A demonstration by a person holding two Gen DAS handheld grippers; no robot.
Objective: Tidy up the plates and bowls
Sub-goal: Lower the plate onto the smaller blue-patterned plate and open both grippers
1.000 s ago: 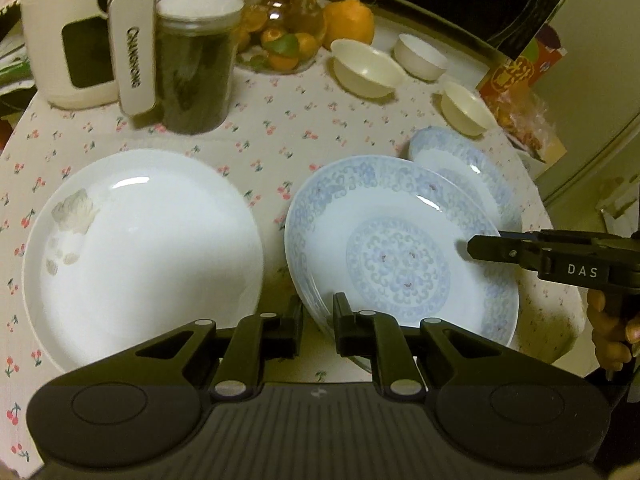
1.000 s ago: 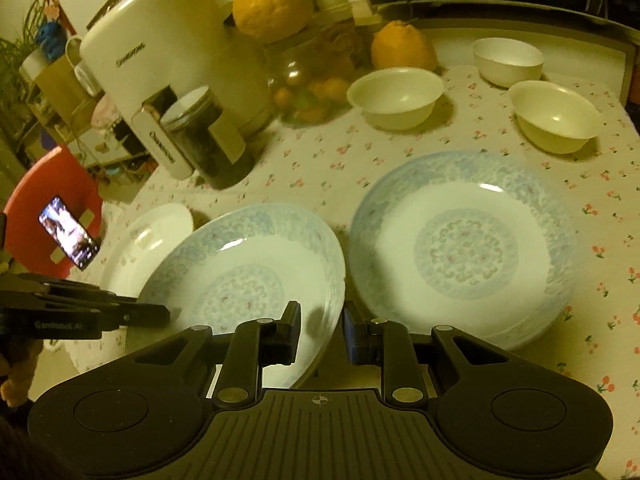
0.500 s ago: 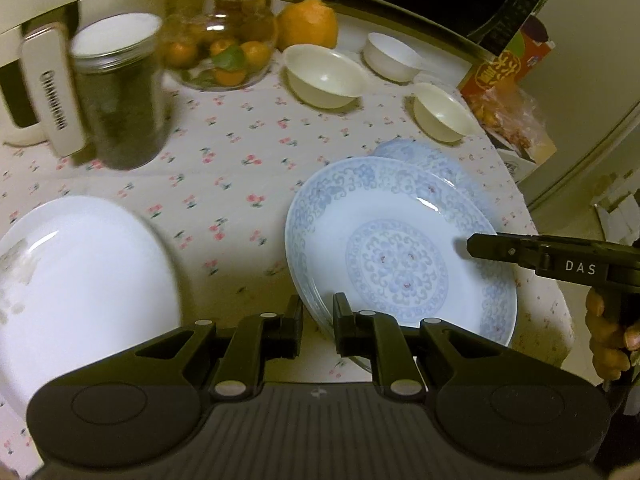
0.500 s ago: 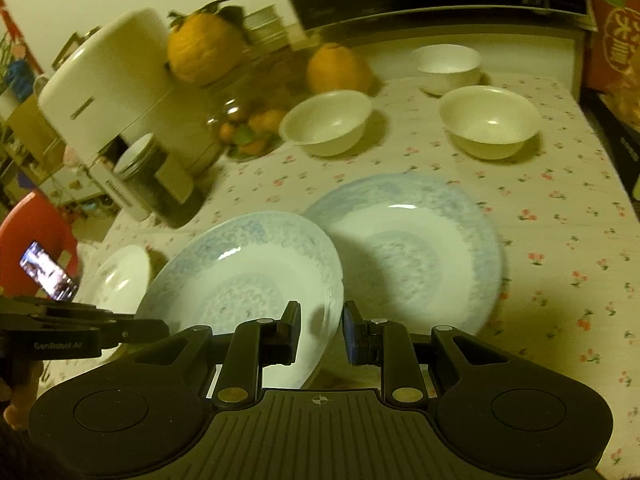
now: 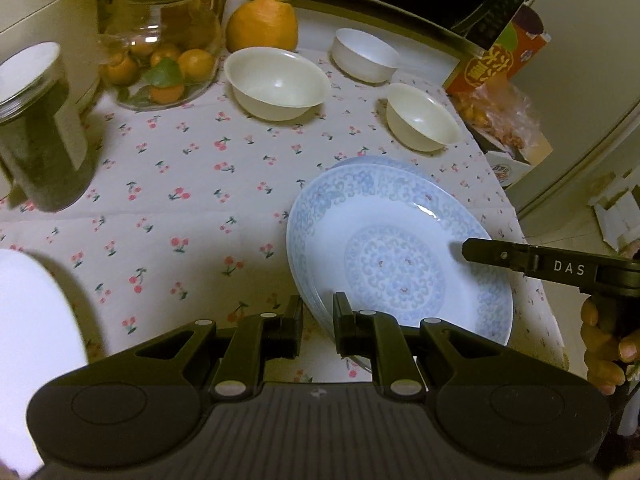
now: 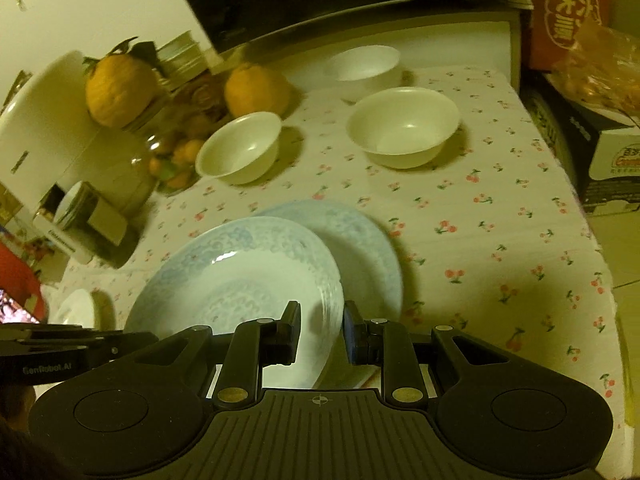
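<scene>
A table (image 5: 192, 184) under a cherry-print cloth fills both views. Near its right edge, the left gripper (image 5: 318, 326) and the right gripper (image 6: 321, 330) each pinch opposite rims of a blue-patterned plate (image 5: 400, 256), holding it tilted just above a second patterned plate (image 6: 368, 248). Three white bowls (image 5: 278, 84) stand upright toward the far edge, with bare cloth between.

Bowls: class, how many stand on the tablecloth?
3. One sits beside the fruit jar, one at the back by the wall, one nearest the table's right edge. No others show.
</scene>
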